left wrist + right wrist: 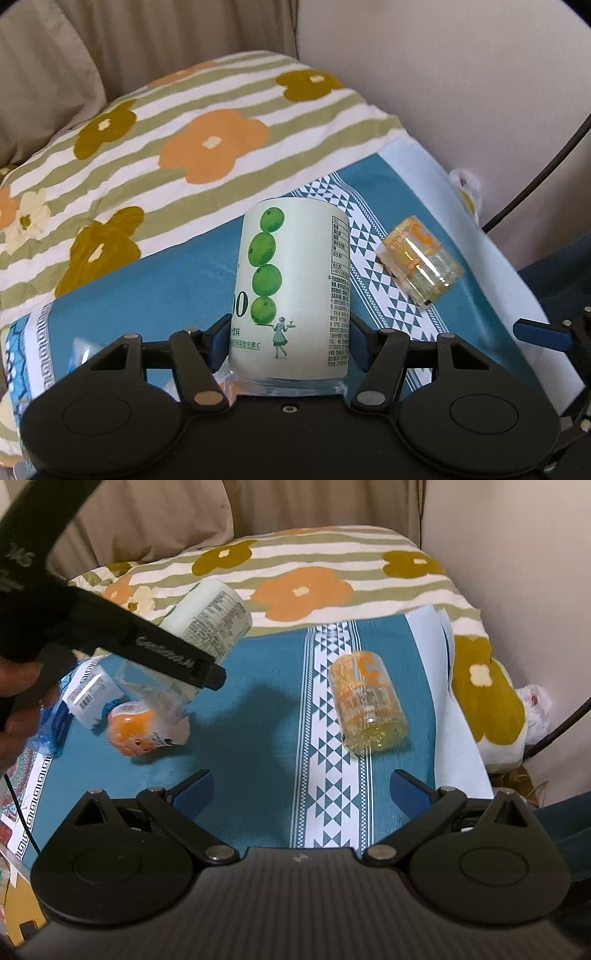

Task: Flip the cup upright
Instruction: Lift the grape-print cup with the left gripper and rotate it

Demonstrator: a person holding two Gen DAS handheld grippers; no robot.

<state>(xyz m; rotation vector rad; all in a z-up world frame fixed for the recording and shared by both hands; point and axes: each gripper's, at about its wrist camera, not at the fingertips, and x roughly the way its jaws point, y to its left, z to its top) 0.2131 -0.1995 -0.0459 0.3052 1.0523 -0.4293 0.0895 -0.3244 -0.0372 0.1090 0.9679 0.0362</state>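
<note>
Left wrist view: left gripper [288,343] pinched the pale green-labelled cup [291,291] at its lower wall, blue pads on both sides, the cup lifted over the teal cloth [166,273]; it looked a light, thin plastic cup, likely to dent if squeezed hard. Right wrist view: right gripper [301,794] hung spread and empty near the cloth's near edge, an orange cup [367,705] lying on its side toward the right edge, the held cup [210,616] tilted at far left.

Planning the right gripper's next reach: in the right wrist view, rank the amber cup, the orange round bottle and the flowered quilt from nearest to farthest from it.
1. Amber cup, lying on its side, ahead, slightly right.
2. Orange round bottle, far left; nearly as close.
3. Flowered quilt, behind the blue cloth.
</note>
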